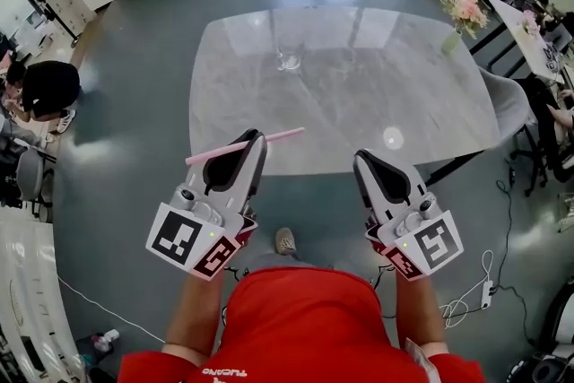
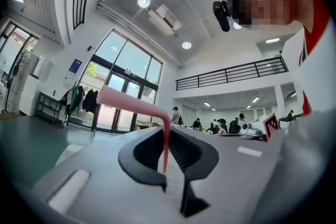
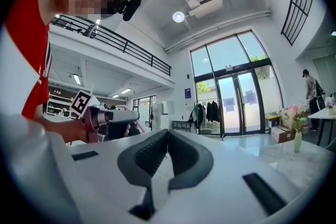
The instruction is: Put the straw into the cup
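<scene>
A pink straw (image 1: 285, 135) lies crosswise in my left gripper (image 1: 256, 141), which is shut on it just in front of the near edge of the marble table (image 1: 359, 94). Seen from the left gripper view, the straw (image 2: 131, 103) bends and runs down between the closed black pads of that left gripper (image 2: 167, 134). A clear glass cup (image 1: 289, 60) stands alone on the far part of the table, well beyond both grippers. My right gripper (image 1: 364, 159) is level beside the left one. In the right gripper view, that gripper (image 3: 168, 134) has its pads together on nothing.
A vase of pink flowers (image 1: 463, 8) stands off the table's far right corner, with a grey chair (image 1: 512, 103) on the right side. People sit at desks at the left and right edges of the room. Cables lie on the floor at the right.
</scene>
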Demonstrator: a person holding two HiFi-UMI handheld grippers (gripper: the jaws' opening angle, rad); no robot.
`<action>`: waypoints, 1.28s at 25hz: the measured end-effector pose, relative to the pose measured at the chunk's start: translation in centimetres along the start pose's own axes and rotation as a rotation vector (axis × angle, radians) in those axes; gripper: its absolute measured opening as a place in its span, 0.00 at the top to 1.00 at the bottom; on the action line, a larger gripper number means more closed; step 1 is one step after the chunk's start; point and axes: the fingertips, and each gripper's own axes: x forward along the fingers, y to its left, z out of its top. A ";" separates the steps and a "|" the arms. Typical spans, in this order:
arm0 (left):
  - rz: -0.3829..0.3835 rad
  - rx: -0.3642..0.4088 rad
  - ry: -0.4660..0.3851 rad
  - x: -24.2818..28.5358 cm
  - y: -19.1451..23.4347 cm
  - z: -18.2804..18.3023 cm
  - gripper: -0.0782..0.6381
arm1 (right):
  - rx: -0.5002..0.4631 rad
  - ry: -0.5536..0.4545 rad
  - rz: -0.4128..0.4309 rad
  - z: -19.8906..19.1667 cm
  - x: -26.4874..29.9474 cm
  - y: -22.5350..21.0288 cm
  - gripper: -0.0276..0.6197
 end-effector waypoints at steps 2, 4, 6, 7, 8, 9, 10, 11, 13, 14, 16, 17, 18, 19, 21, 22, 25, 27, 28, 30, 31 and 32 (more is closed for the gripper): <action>-0.010 -0.004 0.004 0.9 1.2 -0.3 0.84 | 0.002 0.005 -0.011 -0.2 1.4 -0.4 0.95; -0.014 -0.009 0.006 1.8 2.4 -0.5 0.84 | 0.000 0.007 -0.020 -0.2 2.5 -0.9 0.95; -0.014 -0.010 0.007 2.7 3.6 -0.9 0.84 | -0.003 0.012 -0.025 -0.3 3.4 -1.3 0.95; -0.013 -0.010 0.008 3.2 4.2 -1.0 0.84 | -0.004 0.015 -0.027 -0.3 3.7 -1.5 0.95; -0.013 -0.011 0.008 3.7 4.7 -1.1 0.84 | -0.006 0.019 -0.028 -0.4 4.1 -1.7 0.95; -0.012 -0.012 0.007 4.1 5.2 -1.2 0.84 | -0.006 0.023 -0.029 -0.4 4.4 -1.9 0.95; -0.010 -0.013 0.006 4.6 5.7 -1.2 0.84 | -0.006 0.025 -0.029 -0.4 4.7 -2.1 0.95; -0.007 -0.015 0.006 5.1 6.2 -1.2 0.84 | -0.005 0.027 -0.028 -0.4 4.9 -2.3 0.95; 0.003 -0.027 0.007 6.2 7.3 -1.4 0.84 | -0.002 0.028 -0.026 -0.5 5.5 -2.9 0.95; 0.011 -0.035 0.008 6.7 7.9 -1.7 0.84 | 0.001 0.027 -0.024 -0.6 5.7 -3.2 0.95; 0.031 -0.050 0.008 7.8 9.1 -2.2 0.84 | 0.008 0.026 -0.022 -0.9 6.2 -3.8 0.95; 0.042 -0.054 0.010 8.3 9.7 -2.6 0.84 | 0.012 0.026 -0.020 -1.1 6.4 -4.1 0.95; 0.053 -0.054 0.014 9.0 10.3 -3.0 0.84 | 0.014 0.026 -0.017 -1.3 6.7 -4.6 0.95; 0.064 -0.051 0.020 9.7 10.8 -3.3 0.84 | 0.017 0.027 -0.012 -1.5 6.9 -5.1 0.95; 0.079 -0.033 0.032 11.3 11.6 -3.9 0.84 | 0.023 0.028 0.000 -1.8 7.4 -6.4 0.95; 0.082 -0.025 0.035 12.1 12.1 -4.1 0.84 | 0.028 0.027 0.006 -1.9 7.7 -7.0 0.95; 0.105 -0.020 0.037 14.1 13.7 -4.5 0.84 | 0.038 0.022 0.025 -2.0 9.1 -9.0 0.95; 0.125 -0.016 0.046 15.6 14.4 -5.1 0.84 | 0.046 0.018 0.039 -2.3 9.7 -10.6 0.95; 0.134 -0.013 0.050 16.3 14.5 -5.4 0.84 | 0.048 0.017 0.047 -2.5 9.9 -11.5 0.95; 0.150 -0.009 0.054 17.8 14.6 -5.9 0.84 | 0.048 0.013 0.064 -2.6 10.6 -13.2 0.95; 0.158 -0.008 0.053 18.3 14.7 -6.0 0.84 | 0.045 0.010 0.073 -2.6 11.1 -13.9 0.95; 0.166 -0.007 0.052 18.8 15.0 -6.1 0.84 | 0.040 0.007 0.080 -2.5 11.8 -14.5 0.95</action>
